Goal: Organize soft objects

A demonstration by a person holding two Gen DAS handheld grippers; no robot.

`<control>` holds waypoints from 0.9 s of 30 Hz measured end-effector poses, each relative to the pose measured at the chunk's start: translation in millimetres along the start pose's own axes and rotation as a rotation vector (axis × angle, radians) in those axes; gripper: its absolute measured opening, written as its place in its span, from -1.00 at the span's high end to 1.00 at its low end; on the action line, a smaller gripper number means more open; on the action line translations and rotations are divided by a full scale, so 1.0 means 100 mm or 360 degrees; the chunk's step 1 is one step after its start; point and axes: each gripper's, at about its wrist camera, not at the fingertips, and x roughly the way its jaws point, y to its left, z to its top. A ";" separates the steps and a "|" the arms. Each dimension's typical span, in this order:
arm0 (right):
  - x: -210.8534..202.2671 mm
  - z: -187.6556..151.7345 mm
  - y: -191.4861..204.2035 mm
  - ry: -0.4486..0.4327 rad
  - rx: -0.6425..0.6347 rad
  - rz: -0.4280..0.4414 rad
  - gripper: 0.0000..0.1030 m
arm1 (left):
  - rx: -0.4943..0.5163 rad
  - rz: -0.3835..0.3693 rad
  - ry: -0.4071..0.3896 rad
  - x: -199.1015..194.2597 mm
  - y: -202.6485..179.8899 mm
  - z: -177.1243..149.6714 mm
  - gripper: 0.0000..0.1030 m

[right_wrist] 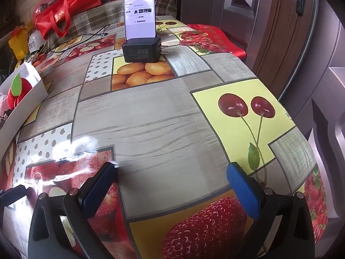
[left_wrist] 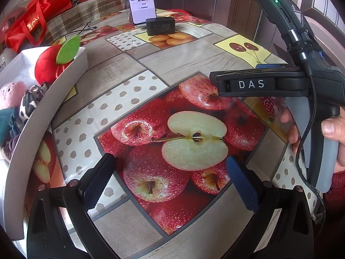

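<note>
A white box [left_wrist: 25,133] stands at the left edge of the table and holds soft toys: a red plush apple with a green leaf [left_wrist: 48,64], a pink plush [left_wrist: 11,92] and a black-and-white spotted one [left_wrist: 29,102]. The box [right_wrist: 25,103] and the red plush apple [right_wrist: 18,93] also show at the left in the right wrist view. My left gripper [left_wrist: 170,179] is open and empty over the fruit-print tablecloth, right of the box. My right gripper [right_wrist: 172,185] is open and empty over the tablecloth; its body [left_wrist: 301,77] shows in the left wrist view, held in a hand.
A phone [right_wrist: 139,10] stands propped against a black charger block [right_wrist: 141,50] at the far middle of the table. Red bags [right_wrist: 62,6] and a cable [right_wrist: 86,35] lie at the back left. A dark wooden door [right_wrist: 269,32] is to the right of the table.
</note>
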 end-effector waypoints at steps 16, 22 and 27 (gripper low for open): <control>0.06 0.08 0.02 -0.0040 0.0020 -0.0025 -1.00 | 0.0000 0.0000 0.0000 0.00 0.00 0.00 -0.99; 0.07 0.09 0.02 -0.0042 0.0020 -0.0027 -1.00 | 0.0000 0.0000 0.0000 0.00 0.00 0.00 -0.99; 0.06 0.09 0.02 -0.0042 0.0020 -0.0026 -1.00 | -0.0002 -0.0004 0.0000 0.00 0.01 0.00 -0.99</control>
